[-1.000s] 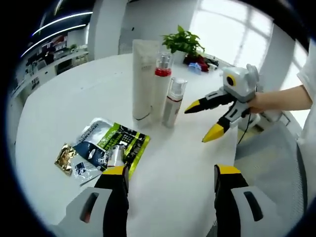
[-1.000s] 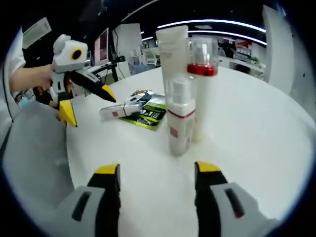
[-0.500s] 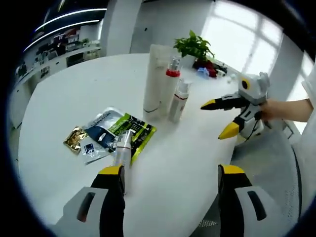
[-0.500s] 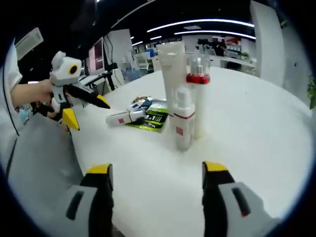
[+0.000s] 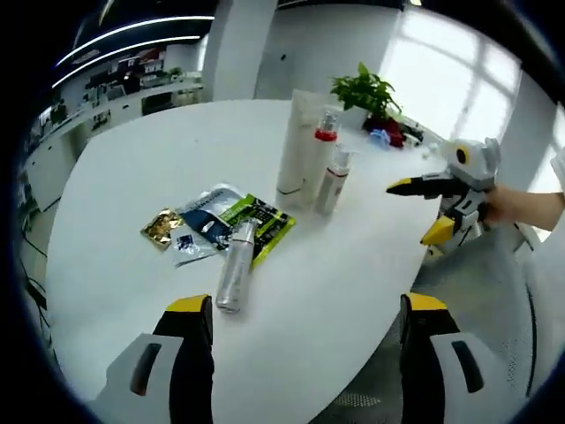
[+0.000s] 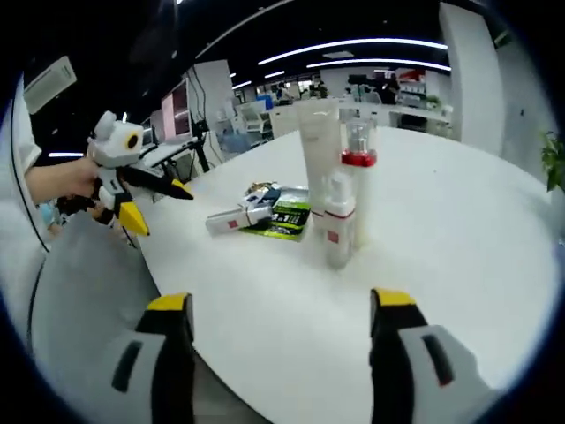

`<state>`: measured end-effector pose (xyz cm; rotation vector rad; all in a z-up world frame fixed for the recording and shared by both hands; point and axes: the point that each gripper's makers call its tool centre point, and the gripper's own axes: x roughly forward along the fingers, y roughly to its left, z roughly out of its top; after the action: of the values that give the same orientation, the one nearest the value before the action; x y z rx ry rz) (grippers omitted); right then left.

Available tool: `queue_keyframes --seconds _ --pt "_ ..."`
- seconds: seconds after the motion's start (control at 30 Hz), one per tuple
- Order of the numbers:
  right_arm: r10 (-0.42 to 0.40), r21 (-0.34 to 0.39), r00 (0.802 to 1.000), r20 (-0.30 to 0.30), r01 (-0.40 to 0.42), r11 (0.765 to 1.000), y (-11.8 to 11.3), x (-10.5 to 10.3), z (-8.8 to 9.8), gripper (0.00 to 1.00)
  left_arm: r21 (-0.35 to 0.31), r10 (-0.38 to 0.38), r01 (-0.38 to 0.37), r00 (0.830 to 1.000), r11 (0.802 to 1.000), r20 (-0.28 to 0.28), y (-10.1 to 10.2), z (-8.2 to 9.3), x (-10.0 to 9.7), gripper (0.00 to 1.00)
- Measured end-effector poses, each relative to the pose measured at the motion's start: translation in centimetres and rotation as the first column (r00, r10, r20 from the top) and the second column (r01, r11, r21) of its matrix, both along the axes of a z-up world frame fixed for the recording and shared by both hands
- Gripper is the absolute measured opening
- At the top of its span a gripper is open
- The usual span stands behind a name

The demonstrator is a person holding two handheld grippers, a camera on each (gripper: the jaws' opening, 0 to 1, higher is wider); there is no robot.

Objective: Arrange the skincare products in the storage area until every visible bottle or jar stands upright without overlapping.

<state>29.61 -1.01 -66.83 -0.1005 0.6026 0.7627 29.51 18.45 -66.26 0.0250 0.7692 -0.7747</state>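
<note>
- Looking along my left gripper [image 5: 300, 309], I see a big round white table [image 5: 132, 203] in an open office with ceiling strip lights, bright windows and a potted plant [image 5: 366, 88] at its far edge.
- My left gripper hangs off the table's near edge, jaws spread wide with nothing between them.
- My right gripper [image 6: 282, 309] also sits back from the table rim, jaws wide apart and empty; in the left gripper view it comes in from the right [image 5: 424, 208], held by a hand [image 5: 521, 208], yellow tips parted and aimed toward the bottles.
- A tall white tube [image 5: 293, 141] stands upright near the table's middle, with a red-collared pump bottle [image 5: 320, 159] just beside it.
- A smaller foam bottle [image 5: 332, 181] stands upright, just beside those two.
- Flat sachets [image 5: 216, 225] lie overlapping on the table.
- One silver bottle [image 5: 235, 276] lies on its side, long axis running from the sachets toward my left gripper, its far end resting on the green packet [image 5: 265, 231].
</note>
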Motion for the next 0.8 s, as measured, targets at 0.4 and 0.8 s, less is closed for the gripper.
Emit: queue_keyframes --seconds 0.4,0.8 --pt "-0.055 0.039 0.998 0.006 0.054 0.998 -0.5 -1.4 1.3 0.88 -0.009 0.064 -0.064 0.998 0.998 0.013 2.0 0.8 -1.4 0.89" --pt "-0.099 0.058 0.995 0.017 0.098 0.993 -1.7 -2.5 2.3 0.95 -0.005 0.107 -0.107 0.994 0.994 0.008 3.1 0.9 -2.6 0.89"
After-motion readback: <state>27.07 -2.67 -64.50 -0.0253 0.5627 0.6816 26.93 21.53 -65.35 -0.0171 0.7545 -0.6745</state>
